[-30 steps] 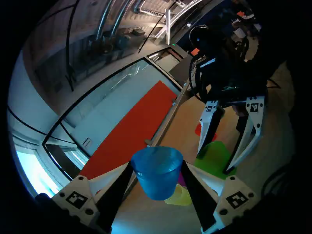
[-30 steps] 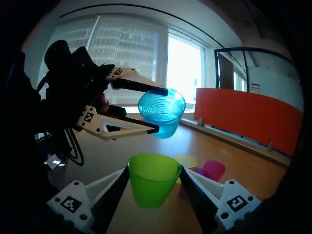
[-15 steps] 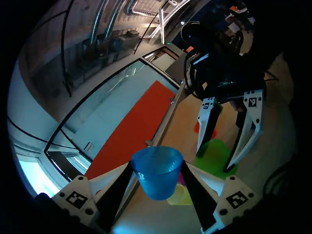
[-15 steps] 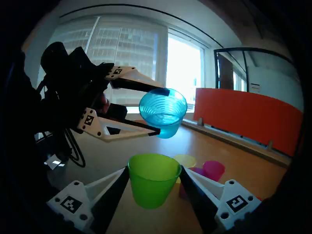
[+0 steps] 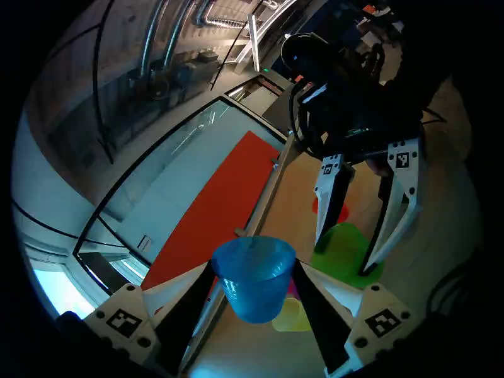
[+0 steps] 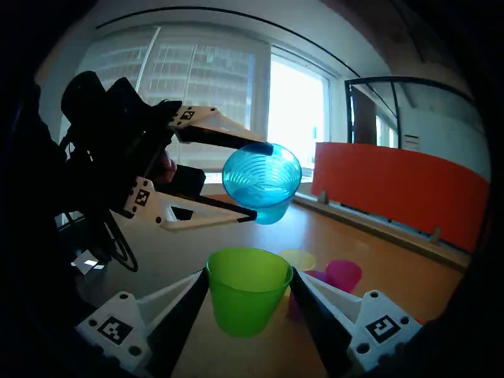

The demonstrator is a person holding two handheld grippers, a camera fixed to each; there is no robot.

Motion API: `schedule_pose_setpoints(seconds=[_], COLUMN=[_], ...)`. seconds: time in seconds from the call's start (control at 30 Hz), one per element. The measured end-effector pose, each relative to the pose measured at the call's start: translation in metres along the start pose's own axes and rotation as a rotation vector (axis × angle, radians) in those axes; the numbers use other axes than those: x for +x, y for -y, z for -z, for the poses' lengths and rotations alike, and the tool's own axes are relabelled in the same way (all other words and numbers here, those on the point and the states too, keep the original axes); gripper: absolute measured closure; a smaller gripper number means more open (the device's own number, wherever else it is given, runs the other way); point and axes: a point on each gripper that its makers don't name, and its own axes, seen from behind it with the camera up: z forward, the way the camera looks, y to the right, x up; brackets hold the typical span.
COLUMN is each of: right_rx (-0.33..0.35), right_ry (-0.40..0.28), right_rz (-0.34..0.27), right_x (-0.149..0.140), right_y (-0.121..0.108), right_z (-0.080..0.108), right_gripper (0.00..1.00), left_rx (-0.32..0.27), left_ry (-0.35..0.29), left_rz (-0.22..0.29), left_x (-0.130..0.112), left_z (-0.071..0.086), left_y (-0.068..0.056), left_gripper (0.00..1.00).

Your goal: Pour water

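My left gripper point(image 5: 253, 277) is shut on a translucent blue cup point(image 5: 254, 283). In the right gripper view that blue cup point(image 6: 261, 180) hangs tilted, mouth turned toward the camera, above and just behind the green cup point(image 6: 247, 287), with the left gripper point(image 6: 257, 183) around it. My right gripper point(image 6: 248, 283) is shut on the green cup, which stays upright over the wooden table point(image 6: 353, 252). In the left gripper view the right gripper point(image 5: 340, 258) and its green cup point(image 5: 343, 252) sit lower right, held by a dark-sleeved hand point(image 5: 378, 167).
A yellow cup point(image 6: 301, 259) and a magenta cup point(image 6: 344, 274) stand on the table behind the green one. An orange partition point(image 6: 403, 189) runs along the table's far edge. Large windows point(image 6: 296, 113) lie beyond. A red object point(image 5: 340, 211) sits farther back on the table.
The blue cup has tipped further, its mouth turning more toward the right gripper's camera. The green cup has stayed put.
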Motion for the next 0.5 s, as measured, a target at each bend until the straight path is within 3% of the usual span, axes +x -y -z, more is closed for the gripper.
schedule_pose_setpoints(seconds=[0.5], right_rx=[-0.004], right_ry=[-0.002], right_rz=[0.008], right_x=[0.0014], right_y=[-0.0013], right_z=[-0.0012], right_gripper=[0.06], left_rx=[0.000], left_ry=[-0.008], left_rz=[-0.048], left_x=[0.0055], left_z=[-0.0016], left_y=[-0.0028], left_gripper=[0.13])
